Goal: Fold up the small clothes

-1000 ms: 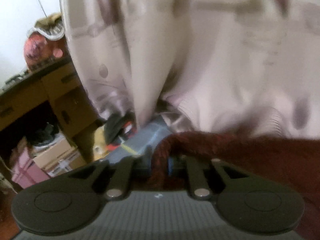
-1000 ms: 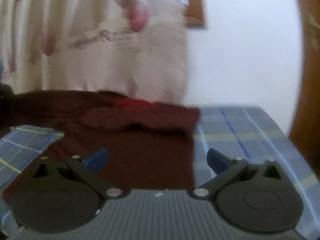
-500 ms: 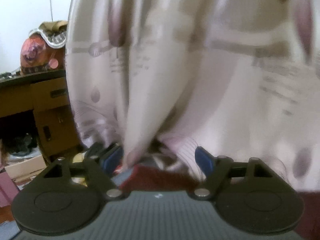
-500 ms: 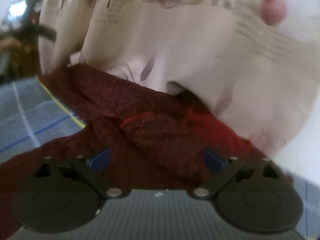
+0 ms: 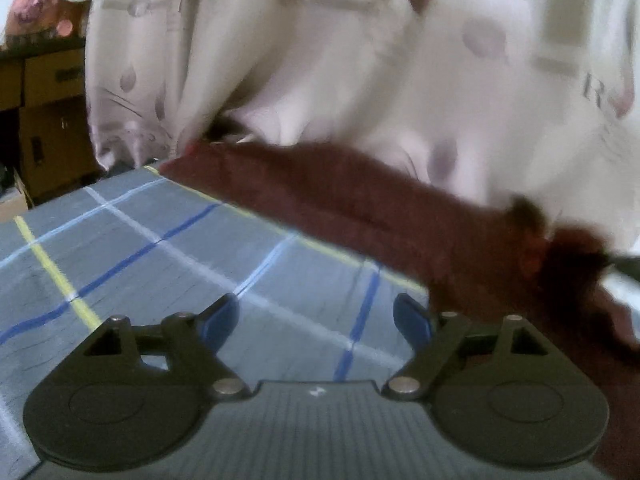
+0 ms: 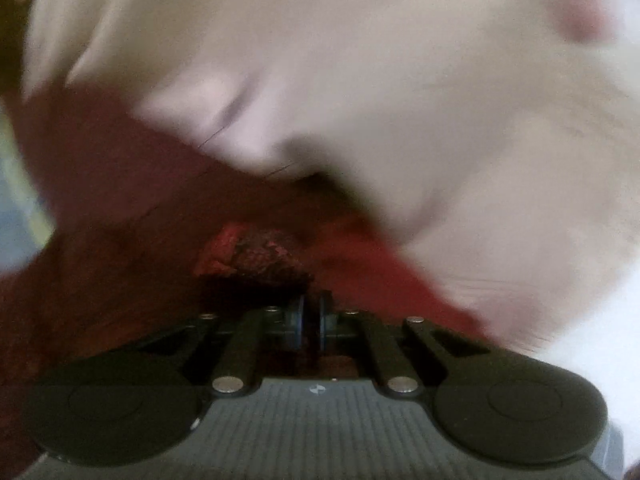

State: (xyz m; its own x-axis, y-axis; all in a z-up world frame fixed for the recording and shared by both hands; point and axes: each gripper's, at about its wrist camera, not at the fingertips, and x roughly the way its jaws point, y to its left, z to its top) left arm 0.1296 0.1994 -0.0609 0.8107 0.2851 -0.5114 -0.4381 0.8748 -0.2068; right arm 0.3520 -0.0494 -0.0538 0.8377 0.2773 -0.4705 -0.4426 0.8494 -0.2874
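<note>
A dark red knitted garment (image 5: 360, 200) lies along the far edge of the blue checked cloth (image 5: 160, 248). My left gripper (image 5: 316, 318) is open and empty above the checked cloth, with the garment to its right and beyond. In the right wrist view my right gripper (image 6: 312, 316) is shut on a bunched fold of the same garment (image 6: 256, 256), which fills the left and middle of that view.
The person's pale printed clothing (image 5: 360, 60) hangs close behind the garment and fills the top of both views (image 6: 360, 80). Brown wooden drawers (image 5: 44, 92) and clutter stand at the far left.
My left gripper let go of the garment, opened and swung down over the checked cloth. My right gripper moved into the garment and shut on a fold of it.
</note>
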